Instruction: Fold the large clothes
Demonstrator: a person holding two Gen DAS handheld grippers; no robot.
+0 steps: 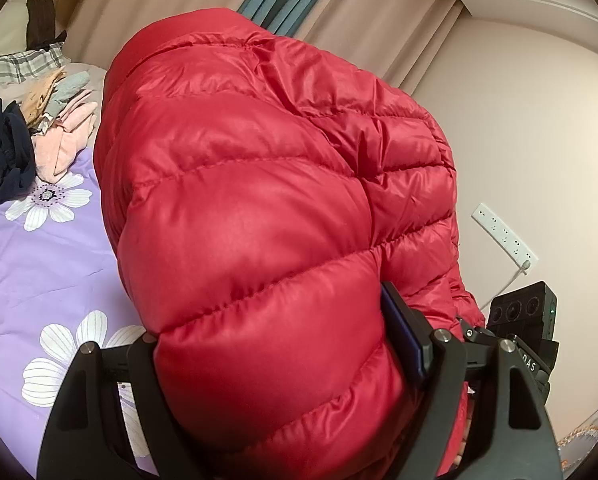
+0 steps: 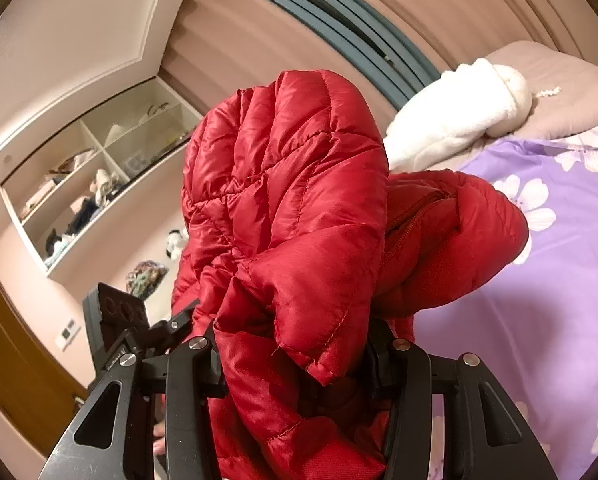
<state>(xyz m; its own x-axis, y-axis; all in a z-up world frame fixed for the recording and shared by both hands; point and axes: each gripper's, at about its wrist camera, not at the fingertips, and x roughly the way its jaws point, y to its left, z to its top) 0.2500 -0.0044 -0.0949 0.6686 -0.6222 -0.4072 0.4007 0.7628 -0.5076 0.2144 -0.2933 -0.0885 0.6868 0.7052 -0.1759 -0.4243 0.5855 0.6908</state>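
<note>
Left tongs [image 1: 283, 364] clamped on puffy red down jacket [image 1: 259, 200], held above purple floral bed [image 1: 39, 264]; clothes pile [image 1: 51, 120] far left; wall socket strip [image 1: 503, 234] right.

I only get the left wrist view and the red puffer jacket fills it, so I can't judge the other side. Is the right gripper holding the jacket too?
Observer: Yes. The right gripper is closed on a bunched fold of the red puffer jacket, which bulges up between its fingers.
Operator: What lies on the bed on that side?
Observer: A folded white fleece garment lies at the far end of the purple floral bedspread, past the jacket.
Operator: Any part of the jacket I'm not seeing?
Observer: A zipper edge shows on the fold drooping toward the bedspread.
</note>
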